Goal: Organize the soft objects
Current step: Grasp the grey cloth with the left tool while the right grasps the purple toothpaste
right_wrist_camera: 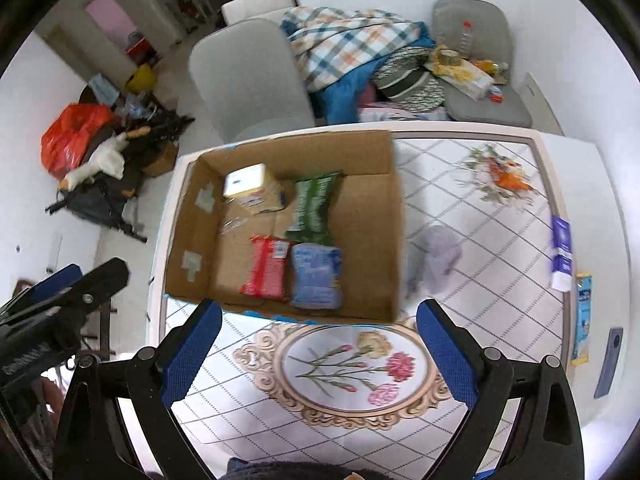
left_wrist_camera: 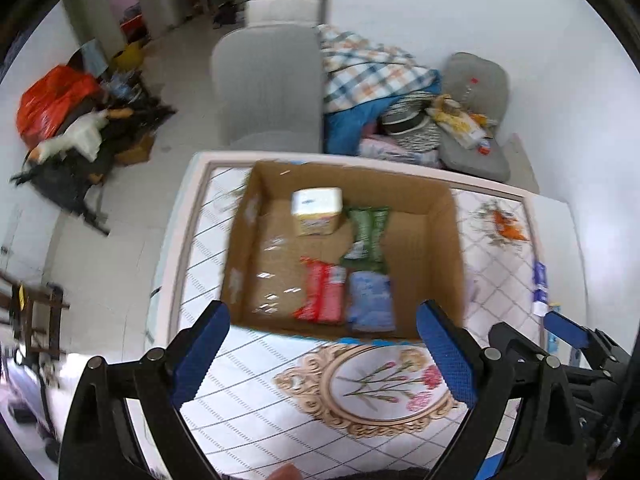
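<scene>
At the bottom of each wrist view, the left gripper [left_wrist_camera: 322, 344] and right gripper [right_wrist_camera: 318, 340] hang with jaws spread wide and empty above the flower-patterned worktop [right_wrist_camera: 480, 184]. Just beyond them at frame centre sits the open cardboard box [right_wrist_camera: 372, 240], already holding four soft packs: a red pack [right_wrist_camera: 267, 266] beside a blue pack [right_wrist_camera: 316, 276], a green pack [right_wrist_camera: 314, 204] behind those, and a white-and-yellow pack [right_wrist_camera: 252, 188] at the back. By my judgement most sorting is done; a few small packets [right_wrist_camera: 582, 316] remain at the right edge of the worktop.
</scene>
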A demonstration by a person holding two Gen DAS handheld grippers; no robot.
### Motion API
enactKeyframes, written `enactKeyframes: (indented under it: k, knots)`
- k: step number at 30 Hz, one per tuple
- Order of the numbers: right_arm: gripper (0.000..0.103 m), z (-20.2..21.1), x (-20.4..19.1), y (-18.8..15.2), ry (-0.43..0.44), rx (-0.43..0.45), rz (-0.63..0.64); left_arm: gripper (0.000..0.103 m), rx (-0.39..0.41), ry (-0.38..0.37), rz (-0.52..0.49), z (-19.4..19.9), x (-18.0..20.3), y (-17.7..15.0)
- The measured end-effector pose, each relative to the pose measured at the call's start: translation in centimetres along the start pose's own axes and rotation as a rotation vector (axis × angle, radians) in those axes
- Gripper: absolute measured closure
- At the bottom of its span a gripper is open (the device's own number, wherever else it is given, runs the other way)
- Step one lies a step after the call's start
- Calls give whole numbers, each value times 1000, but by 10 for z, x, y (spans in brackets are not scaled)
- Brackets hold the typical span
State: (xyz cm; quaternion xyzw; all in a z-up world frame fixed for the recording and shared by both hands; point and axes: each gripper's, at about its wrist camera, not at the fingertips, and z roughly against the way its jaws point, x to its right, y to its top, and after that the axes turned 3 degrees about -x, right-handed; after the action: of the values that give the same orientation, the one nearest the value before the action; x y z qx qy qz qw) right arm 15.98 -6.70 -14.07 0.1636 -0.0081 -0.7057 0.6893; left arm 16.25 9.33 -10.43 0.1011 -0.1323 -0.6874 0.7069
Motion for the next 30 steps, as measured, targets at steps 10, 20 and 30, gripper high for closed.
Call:
enactKeyframes:
  k: [10, 20, 30]
  knots:
    - [0, 25, 185, -7, -76, 10, -281, 7, -97, -25, -332, -55, 179, 35]
    - [0, 4, 360, 0, -196, -91, -425, 7, -455, 115, -563, -230, 306, 38]
    - [0, -63, 419, 31, -162, -217, -432, 14, -655, 218, -591, -327, 325, -3]
